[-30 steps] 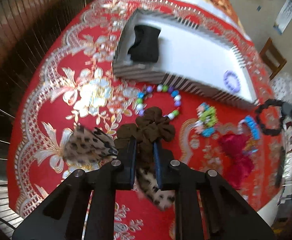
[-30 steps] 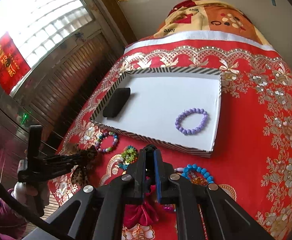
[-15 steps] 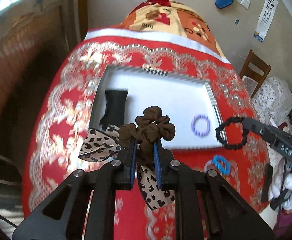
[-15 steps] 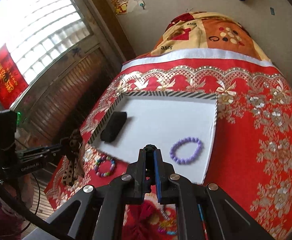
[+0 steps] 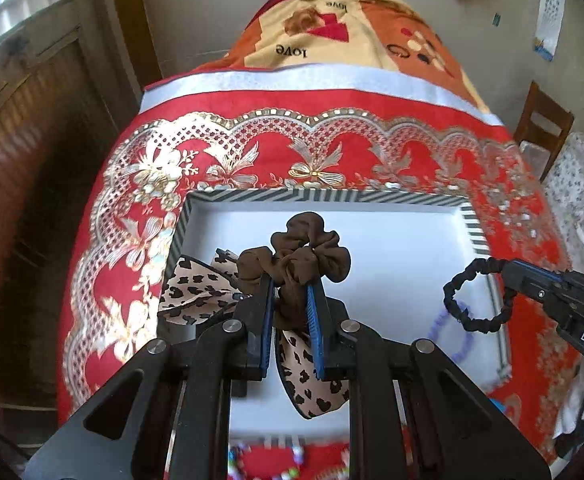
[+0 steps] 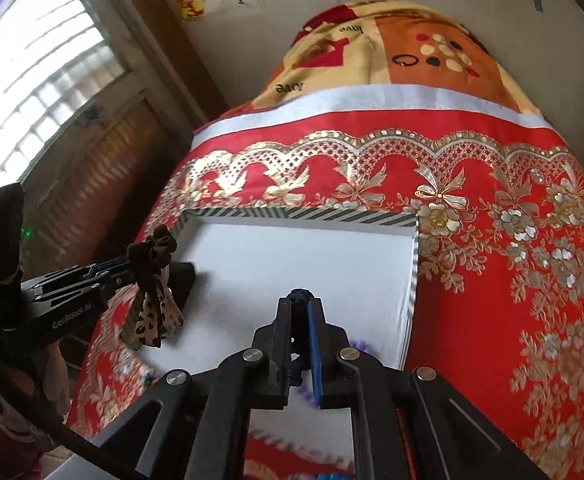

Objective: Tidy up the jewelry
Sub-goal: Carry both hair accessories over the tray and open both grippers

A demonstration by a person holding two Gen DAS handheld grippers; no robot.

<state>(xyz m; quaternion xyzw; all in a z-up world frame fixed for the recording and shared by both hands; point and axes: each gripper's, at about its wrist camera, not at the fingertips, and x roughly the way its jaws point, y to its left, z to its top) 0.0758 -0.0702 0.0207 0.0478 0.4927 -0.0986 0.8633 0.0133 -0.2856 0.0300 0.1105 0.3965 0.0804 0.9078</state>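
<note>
1. Two grippers are hovering over one white tray (image 5: pixel 391 232) with a striped rim, sitting on a red and gold tablecloth (image 5: pixel 252 108).
2. The left gripper (image 5: pixel 290 308) is pinching one brown scrunchie (image 5: pixel 303 252) with leopard-print ribbons, hanging above the tray's left side.
3. The right gripper (image 6: pixel 300 320) is pinching one black hair tie (image 5: pixel 475 296); only the left view is showing its whole loop.
4. One purple bracelet (image 5: pixel 439 332) is lying in the tray, partly hidden.
5. One black block (image 6: pixel 184 276) is showing behind the scrunchie in the right view.
</note>
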